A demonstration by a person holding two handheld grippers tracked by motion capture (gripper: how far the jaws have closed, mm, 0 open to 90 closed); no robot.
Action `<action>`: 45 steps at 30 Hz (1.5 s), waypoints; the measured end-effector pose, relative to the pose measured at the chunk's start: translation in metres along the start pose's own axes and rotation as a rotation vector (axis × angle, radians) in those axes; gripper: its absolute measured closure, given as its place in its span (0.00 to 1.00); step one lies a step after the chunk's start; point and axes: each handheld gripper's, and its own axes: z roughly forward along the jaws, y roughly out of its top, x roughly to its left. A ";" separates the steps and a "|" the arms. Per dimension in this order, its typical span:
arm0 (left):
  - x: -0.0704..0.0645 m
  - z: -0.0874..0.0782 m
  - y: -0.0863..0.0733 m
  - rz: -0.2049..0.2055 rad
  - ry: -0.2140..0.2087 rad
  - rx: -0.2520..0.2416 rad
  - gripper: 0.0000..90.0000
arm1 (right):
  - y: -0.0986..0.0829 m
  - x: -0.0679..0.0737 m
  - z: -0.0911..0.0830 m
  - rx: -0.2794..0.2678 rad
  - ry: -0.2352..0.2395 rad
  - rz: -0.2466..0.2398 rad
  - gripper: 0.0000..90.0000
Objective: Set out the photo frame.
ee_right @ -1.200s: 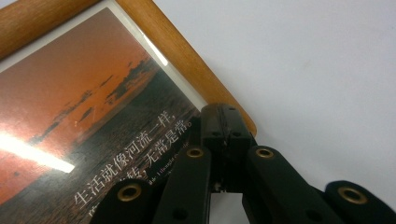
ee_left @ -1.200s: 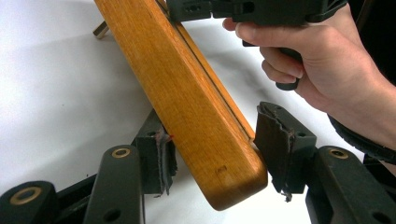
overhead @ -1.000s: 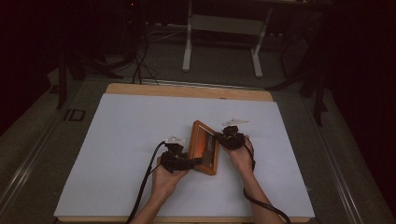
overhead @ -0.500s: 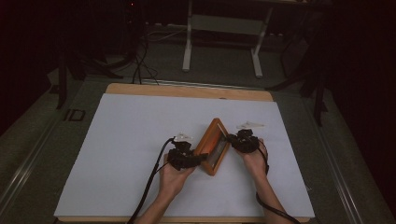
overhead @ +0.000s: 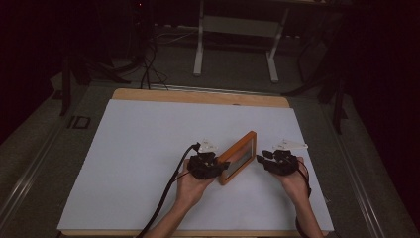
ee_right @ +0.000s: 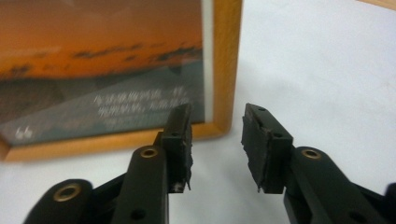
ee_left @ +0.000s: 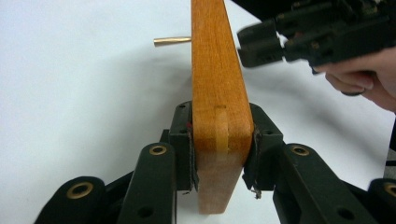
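A wooden picture frame (overhead: 239, 156) stands upright on its edge on the white table cover (overhead: 148, 163), near the front middle. My left gripper (overhead: 218, 168) is shut on the frame's near end; in the left gripper view both pads press the wood (ee_left: 219, 70). A thin brass peg (ee_left: 173, 42) sticks out from the frame's left side. My right gripper (overhead: 262, 161) is open just right of the frame, apart from it. The right gripper view has its jaws (ee_right: 215, 135) spread before the frame's corner (ee_right: 222, 70) and its orange sunset picture (ee_right: 93, 56).
The table's wooden rim (overhead: 198, 96) runs along the far edge. Behind it, on the dark floor, are cables (overhead: 146, 64) and the white legs of a stand (overhead: 200, 44). A cable (overhead: 163, 203) trails from my left gripper toward the front edge.
The frame has been raised from lying tilted to standing on its edge. My right gripper let go of it and drew off to the right; the left stays shut on it.
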 end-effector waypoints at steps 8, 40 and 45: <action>-0.003 -0.001 0.022 0.096 0.004 -0.012 0.77 | -0.007 0.000 -0.003 -0.020 0.011 0.005 0.65; -0.003 -0.047 0.072 0.334 -0.167 0.025 0.76 | 0.039 0.042 -0.033 -0.152 0.232 -0.222 0.46; -0.003 -0.044 0.074 0.353 -0.199 0.031 0.75 | 0.053 0.049 -0.031 -0.182 0.284 -0.248 0.43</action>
